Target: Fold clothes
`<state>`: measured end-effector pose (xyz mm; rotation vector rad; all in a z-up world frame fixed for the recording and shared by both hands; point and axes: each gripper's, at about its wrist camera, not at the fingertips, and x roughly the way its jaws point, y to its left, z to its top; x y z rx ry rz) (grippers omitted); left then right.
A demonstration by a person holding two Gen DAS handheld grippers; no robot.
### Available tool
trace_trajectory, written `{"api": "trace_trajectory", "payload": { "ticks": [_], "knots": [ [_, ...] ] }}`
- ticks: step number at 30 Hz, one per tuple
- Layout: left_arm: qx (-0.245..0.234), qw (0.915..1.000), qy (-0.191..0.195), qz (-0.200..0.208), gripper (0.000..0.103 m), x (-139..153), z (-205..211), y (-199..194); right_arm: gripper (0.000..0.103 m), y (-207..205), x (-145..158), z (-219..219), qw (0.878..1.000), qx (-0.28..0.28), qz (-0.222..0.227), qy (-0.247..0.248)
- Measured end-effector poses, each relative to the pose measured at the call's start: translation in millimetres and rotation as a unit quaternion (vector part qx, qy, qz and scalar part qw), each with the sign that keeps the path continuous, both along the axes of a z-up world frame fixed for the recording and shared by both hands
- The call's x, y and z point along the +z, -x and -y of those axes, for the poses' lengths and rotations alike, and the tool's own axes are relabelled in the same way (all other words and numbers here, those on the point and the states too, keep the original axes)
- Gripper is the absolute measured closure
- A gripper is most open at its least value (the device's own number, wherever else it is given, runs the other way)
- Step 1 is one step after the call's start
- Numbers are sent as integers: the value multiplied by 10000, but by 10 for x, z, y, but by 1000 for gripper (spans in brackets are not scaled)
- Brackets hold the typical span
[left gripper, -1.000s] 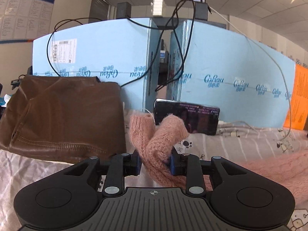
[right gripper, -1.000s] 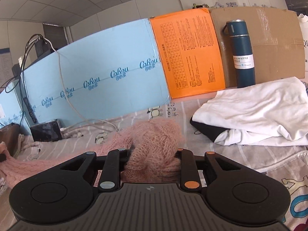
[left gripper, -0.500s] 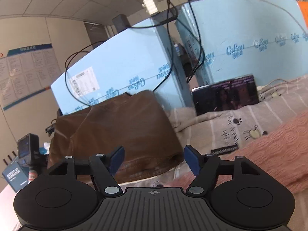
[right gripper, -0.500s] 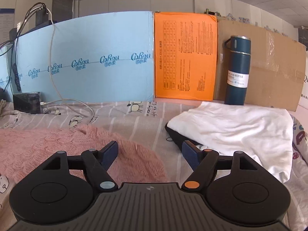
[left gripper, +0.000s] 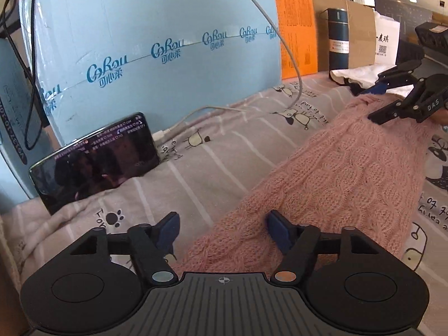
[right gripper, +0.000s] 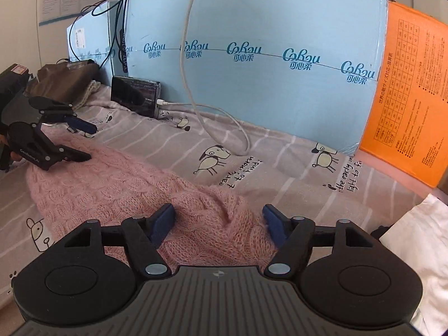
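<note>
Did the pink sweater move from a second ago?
Yes. The pink sweater was bunched up in both tongs then; now it lies stretched flat across the bedsheet before the blue board, both tongs open.

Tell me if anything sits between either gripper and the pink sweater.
Nothing visible does. The left gripper and right gripper are both open right over the pink sweater, one at each end. The phone and white cable lie apart, toward the blue board.
</note>
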<state>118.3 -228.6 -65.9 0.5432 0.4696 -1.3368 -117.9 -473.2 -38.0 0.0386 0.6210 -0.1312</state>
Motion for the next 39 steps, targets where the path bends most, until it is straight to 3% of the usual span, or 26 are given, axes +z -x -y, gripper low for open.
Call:
{"api": "trace_trajectory", "payload": {
  "ticks": [1,4,8,14,17,21,25,30,33,34,35,37,39],
  "knots": [
    [-97,9999,56,19,74,-8,-18,43,53,5,-23,-9,10000,42,-1,13],
    [-227,9982,161,524,92,6,-51,228,67,94,-22,-60,9997,144,122,140],
    [-213,9929,456,1075,94,149,-208,417,82,270,41,-111,9987,226,343,295],
    [-253,9754,1184,1840,94,333,-727,946,84,797,221,-390,9922,268,1060,600],
    [-269,9697,1443,1952,95,322,-1058,1234,84,1111,254,-675,9881,323,1291,777],
    [-207,9728,1469,1780,95,265,-1420,1523,84,1517,210,-1062,9868,319,1340,855],
    [-158,9812,1270,1443,95,178,-1651,1694,85,1762,76,-1302,9907,181,1112,767],
    [-115,9938,654,895,92,-40,-1736,1782,85,1955,-181,-1448,9971,20,688,337],
    [-26,9963,735,442,82,-17,-1834,1728,68,2059,-240,-1491,9978,-32,657,93],
    [-10,9954,938,213,73,21,-1909,1683,52,2112,-217,-1487,9970,1,780,-21],
    [125,9922,1241,-41,67,61,-1997,1620,46,2149,-191,-1471,9956,-25,935,-98],
    [745,9782,1875,-490,35,129,-2158,1458,42,2224,-135,-1403,9908,-170,1310,-309],
    [1858,9560,2184,-615,31,159,-2224,1251,38,2286,-90,-1268,9819,-509,1719,-606]
  ]
}}
